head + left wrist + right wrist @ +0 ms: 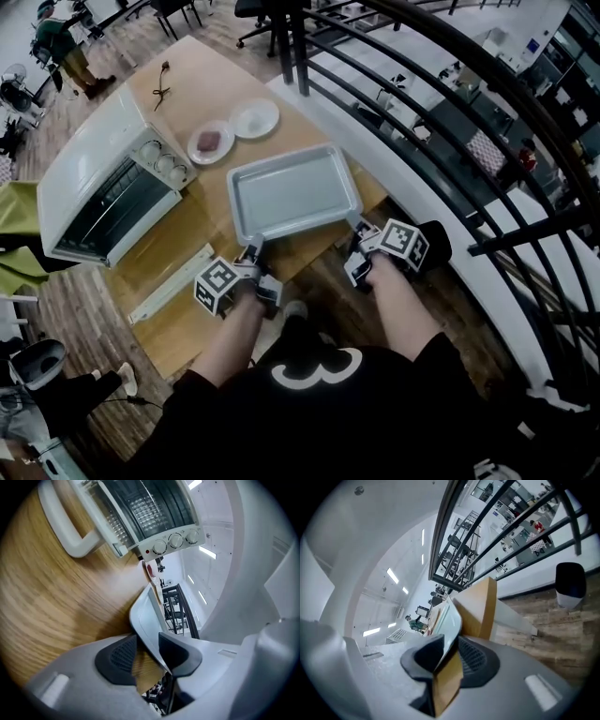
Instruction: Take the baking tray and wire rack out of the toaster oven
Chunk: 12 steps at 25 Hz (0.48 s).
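**Tray set down, grip easing**

On the table [187, 84], next to the open toaster oven [94, 159], the baking tray [292, 192] lies flat. Your left gripper [251, 253] and right gripper [359, 227] straddle its near rim with their jaws slack, not pinching, probably to release it.
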Each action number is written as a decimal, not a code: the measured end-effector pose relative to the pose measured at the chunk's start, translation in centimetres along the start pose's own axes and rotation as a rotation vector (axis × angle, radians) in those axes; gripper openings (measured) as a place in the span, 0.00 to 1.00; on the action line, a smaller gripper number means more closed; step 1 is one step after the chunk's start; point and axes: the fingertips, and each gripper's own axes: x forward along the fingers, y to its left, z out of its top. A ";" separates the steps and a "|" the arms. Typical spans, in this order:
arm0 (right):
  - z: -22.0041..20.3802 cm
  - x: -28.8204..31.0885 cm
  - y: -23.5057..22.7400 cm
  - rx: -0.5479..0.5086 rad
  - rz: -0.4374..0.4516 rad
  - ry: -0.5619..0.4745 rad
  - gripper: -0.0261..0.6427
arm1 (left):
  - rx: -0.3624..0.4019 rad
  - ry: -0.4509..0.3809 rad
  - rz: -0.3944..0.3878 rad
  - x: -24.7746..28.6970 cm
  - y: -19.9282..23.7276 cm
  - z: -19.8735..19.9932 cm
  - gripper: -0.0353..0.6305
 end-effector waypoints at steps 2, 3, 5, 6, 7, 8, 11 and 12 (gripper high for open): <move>-0.4 0.0 0.2 -0.023 -0.003 0.016 0.25 | 0.011 0.019 0.019 0.0 0.1 -0.2 0.29; -0.6 0.1 0.2 -0.038 -0.007 0.026 0.30 | 0.024 0.031 0.028 0.0 0.2 -0.2 0.33; -0.9 0.2 0.5 -0.095 -0.020 0.051 0.35 | 0.065 0.065 0.034 0.2 0.2 -0.4 0.38; -1.2 0.2 0.7 -0.134 -0.026 0.069 0.38 | 0.092 0.086 0.032 0.2 0.0 -0.5 0.42; -1.4 0.1 1.0 -0.178 -0.032 0.088 0.41 | 0.120 0.106 0.029 0.1 -0.2 -0.7 0.46; -1.5 -0.1 1.2 -0.226 -0.040 0.107 0.43 | 0.149 0.125 0.030 0.0 -0.4 -0.9 0.49; -1.8 -0.9 1.7 -0.384 -0.066 0.152 0.45 | 0.254 0.169 0.060 -0.7 -0.6 -1.4 0.53; -2.0 -1.2 1.8 -0.437 -0.071 0.164 0.45 | 0.299 0.179 0.076 -0.9 -0.5 -1.5 0.54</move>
